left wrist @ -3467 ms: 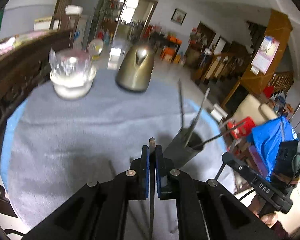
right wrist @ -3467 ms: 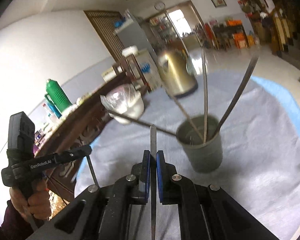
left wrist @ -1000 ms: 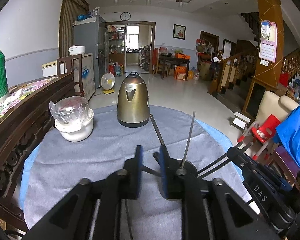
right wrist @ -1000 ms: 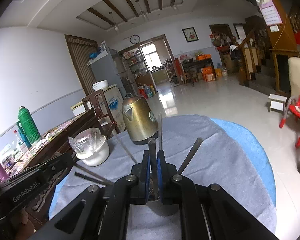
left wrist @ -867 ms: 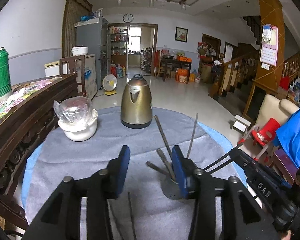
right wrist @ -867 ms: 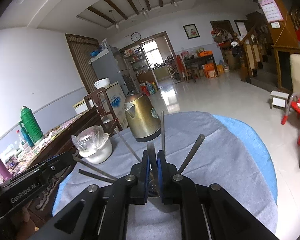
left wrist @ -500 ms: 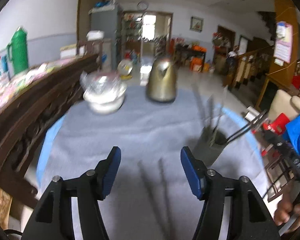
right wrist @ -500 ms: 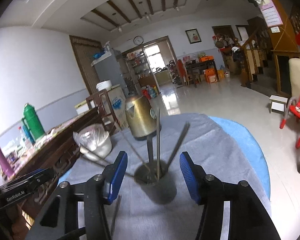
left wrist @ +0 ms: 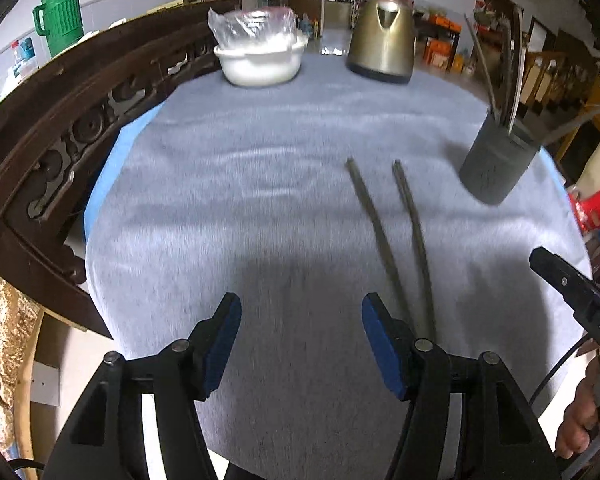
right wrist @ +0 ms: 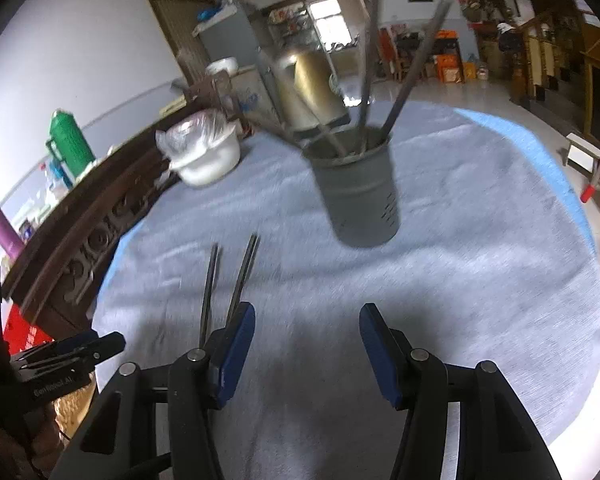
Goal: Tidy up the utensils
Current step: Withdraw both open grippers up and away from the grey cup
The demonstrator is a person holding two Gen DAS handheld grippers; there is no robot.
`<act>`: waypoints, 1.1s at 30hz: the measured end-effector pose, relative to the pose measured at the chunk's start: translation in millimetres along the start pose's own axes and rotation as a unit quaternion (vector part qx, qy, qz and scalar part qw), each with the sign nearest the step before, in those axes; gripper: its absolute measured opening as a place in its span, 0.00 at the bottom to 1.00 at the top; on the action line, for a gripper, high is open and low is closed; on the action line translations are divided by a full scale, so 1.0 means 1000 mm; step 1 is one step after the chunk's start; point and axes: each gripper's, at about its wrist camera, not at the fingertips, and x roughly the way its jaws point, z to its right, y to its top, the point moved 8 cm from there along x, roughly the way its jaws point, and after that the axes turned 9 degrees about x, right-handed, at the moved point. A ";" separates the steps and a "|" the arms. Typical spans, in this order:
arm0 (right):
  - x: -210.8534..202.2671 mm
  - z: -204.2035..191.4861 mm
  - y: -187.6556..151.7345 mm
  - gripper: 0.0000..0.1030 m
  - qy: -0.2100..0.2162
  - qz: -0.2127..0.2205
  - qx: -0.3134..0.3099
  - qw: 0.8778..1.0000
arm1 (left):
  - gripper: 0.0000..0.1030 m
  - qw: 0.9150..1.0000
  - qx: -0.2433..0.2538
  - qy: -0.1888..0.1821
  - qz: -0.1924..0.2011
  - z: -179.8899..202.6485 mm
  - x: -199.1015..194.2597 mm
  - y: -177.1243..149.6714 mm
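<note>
While both stand spread and empty, the left tool [left wrist: 300, 344] has two utensils [left wrist: 396, 240] lying on the grey surface [left wrist: 260, 184] just past its right finger; the right tool [right wrist: 306, 350] faces the holder [right wrist: 358, 196] ahead

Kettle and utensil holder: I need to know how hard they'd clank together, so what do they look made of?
Kettle: likely metal, brushed bronze-gold finish with bright reflections. Utensil holder: matte dark grey with small slots low on its wall; metal or plastic, hard to tell.
</note>
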 end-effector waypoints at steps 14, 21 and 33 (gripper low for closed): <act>0.034 0.009 -0.020 0.57 -0.039 -0.062 0.005 0.997 | 0.62 0.999 0.034 0.001 0.005 0.021 0.003 -0.011; 0.046 0.000 -0.034 0.55 -0.058 -0.077 0.009 0.995 | 0.62 0.999 0.041 0.001 -0.002 0.013 0.008 -0.021; 0.054 -0.011 -0.035 0.55 -0.114 -0.061 -0.020 0.991 | 0.62 1.000 0.023 -0.010 -0.011 -0.010 0.015 -0.035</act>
